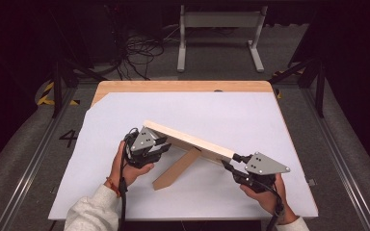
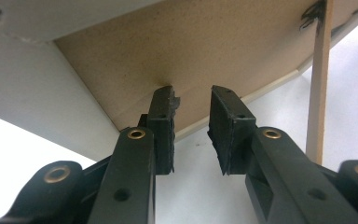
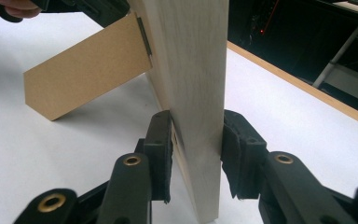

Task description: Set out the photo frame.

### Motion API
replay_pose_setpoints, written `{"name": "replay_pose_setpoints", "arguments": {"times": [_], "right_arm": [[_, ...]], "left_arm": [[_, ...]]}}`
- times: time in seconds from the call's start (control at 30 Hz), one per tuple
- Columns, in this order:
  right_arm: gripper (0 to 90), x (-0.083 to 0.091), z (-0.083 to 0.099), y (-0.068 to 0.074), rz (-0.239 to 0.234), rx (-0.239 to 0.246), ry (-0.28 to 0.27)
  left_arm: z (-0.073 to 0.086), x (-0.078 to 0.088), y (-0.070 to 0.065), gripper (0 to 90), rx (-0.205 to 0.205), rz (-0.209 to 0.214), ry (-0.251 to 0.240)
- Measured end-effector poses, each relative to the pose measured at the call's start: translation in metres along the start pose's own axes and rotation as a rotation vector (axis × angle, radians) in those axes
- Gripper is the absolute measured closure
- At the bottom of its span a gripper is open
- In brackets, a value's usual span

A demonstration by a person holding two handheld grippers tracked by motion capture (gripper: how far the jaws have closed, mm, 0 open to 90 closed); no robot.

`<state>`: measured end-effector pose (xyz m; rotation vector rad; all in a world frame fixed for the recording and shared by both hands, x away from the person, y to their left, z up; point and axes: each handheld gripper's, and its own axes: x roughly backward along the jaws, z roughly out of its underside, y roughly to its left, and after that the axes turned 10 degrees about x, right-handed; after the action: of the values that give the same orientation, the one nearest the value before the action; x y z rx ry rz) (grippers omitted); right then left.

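Wooden board (image 1: pixel 192 140) held on edge above the white sheet (image 1: pixel 125 197), slanting from mid-table toward the near right corner. Right gripper (image 1: pixel 227 161) at the board's near right end, gripped by a hand (image 1: pixel 266 195) near the front edge. Seen in the right gripper view: pale board (image 3: pixel 198 93) standing upright between the two black pads (image 3: pixel 161 144), both pads pressed against its faces, clamped on it. Brown strut (image 1: pixel 176 169) joined to the board's underside near its middle, angling down toward the front edge, cut tip resting on the sheet. Same strut (image 3: pixel 86 70) seen in the right gripper view as a tan slab left of the board, far end pinned to it. Left gripper (image 1: pixel 161 147) farther along, at the board's left end, hand (image 1: pixel 127 168) beneath it. In the left gripper view: jaws parted, open gap between the pads (image 2: pixel 163 126), tips just under the brown underside of the board (image 2: pixel 191 51); contact hard to tell, nothing pinched. Thin strut edge (image 2: pixel 319 88) upright at right. Bare wooden table edge (image 1: pixel 183 86) beyond the sheet.
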<state>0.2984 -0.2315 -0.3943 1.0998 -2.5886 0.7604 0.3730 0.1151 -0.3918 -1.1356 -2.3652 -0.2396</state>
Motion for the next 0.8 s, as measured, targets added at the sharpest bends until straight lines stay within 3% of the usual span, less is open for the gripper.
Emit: {"name": "replay_pose_setpoints", "arguments": {"times": [0.53,0.8], "right_arm": [[67.7,0.004,-0.007,0.02,-0.03,0.047,-0.009],[70.1,0.004,-0.009,0.025,-0.035,0.06,-0.01]], "left_arm": [[-0.011,-0.009,0.001,71.1,0.005,0.011,0.02],[-0.016,-0.01,0.002,85.8,0.006,0.017,0.024]]}}
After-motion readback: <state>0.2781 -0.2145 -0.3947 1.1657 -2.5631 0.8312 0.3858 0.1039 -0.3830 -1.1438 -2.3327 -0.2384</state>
